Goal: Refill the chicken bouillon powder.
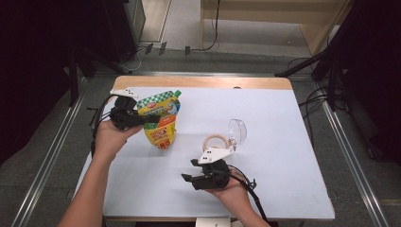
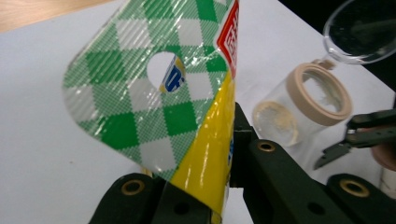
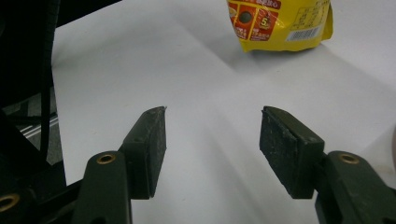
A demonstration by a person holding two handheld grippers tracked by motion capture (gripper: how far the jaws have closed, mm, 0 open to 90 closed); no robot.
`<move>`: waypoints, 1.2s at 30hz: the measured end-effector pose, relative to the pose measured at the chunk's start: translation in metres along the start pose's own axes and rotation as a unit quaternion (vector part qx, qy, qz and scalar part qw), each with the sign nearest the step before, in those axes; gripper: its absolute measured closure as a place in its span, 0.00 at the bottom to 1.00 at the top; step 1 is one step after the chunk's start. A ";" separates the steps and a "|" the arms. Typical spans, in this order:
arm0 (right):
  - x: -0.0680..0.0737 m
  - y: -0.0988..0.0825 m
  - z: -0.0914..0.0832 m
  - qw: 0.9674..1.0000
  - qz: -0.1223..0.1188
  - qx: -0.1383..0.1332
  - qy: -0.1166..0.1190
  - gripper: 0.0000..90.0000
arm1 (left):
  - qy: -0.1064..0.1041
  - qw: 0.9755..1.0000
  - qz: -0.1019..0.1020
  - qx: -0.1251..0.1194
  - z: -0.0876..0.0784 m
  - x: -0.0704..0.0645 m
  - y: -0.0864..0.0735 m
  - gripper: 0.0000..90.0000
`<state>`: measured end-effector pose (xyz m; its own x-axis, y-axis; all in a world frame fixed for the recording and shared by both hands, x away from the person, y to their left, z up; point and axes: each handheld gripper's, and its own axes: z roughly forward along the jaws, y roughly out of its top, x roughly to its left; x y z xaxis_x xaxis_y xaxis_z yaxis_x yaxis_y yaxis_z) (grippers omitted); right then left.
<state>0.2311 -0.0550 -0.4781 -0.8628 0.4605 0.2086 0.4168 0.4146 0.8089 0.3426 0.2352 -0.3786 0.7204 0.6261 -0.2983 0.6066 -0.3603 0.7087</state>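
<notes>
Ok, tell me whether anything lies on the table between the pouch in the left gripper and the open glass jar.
Nothing visible does. The left gripper is clamped on the pouch, and only bare white table lies between it and the jar, which rests on its side with its hinged lid open. The right gripper hovers nearer the person, off that line.

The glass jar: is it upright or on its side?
On its side: the glass jar lies on the table, its beige-ringed mouth facing sideways, lid swung open.

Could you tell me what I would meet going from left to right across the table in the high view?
Left gripper, shut on the pouch → yellow-and-green pouch → right gripper, jaws open → glass jar lying on its side → its clear lid.
</notes>
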 end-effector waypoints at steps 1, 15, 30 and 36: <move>-0.001 -0.001 0.000 1.000 0.004 -0.001 0.001 0.47 | -0.003 1.000 0.003 0.000 -0.001 -0.002 0.001 1.00; 0.001 -0.002 0.001 1.000 0.013 -0.012 -0.011 0.48 | -0.057 0.998 0.039 0.010 -0.025 -0.050 0.027 1.00; 0.005 0.002 0.013 0.999 0.022 -0.019 -0.023 0.60 | -0.098 0.990 0.099 0.012 -0.045 -0.094 0.033 1.00; 0.003 0.007 0.014 0.999 0.024 -0.036 -0.014 0.66 | -0.109 0.989 0.094 0.021 -0.050 -0.103 0.029 1.00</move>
<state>0.2353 -0.0395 -0.4796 -0.8334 0.5005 0.2344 0.4359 0.3346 0.8355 0.2693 0.1944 -0.2953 0.8743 0.3832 -0.2979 0.4655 -0.4879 0.7385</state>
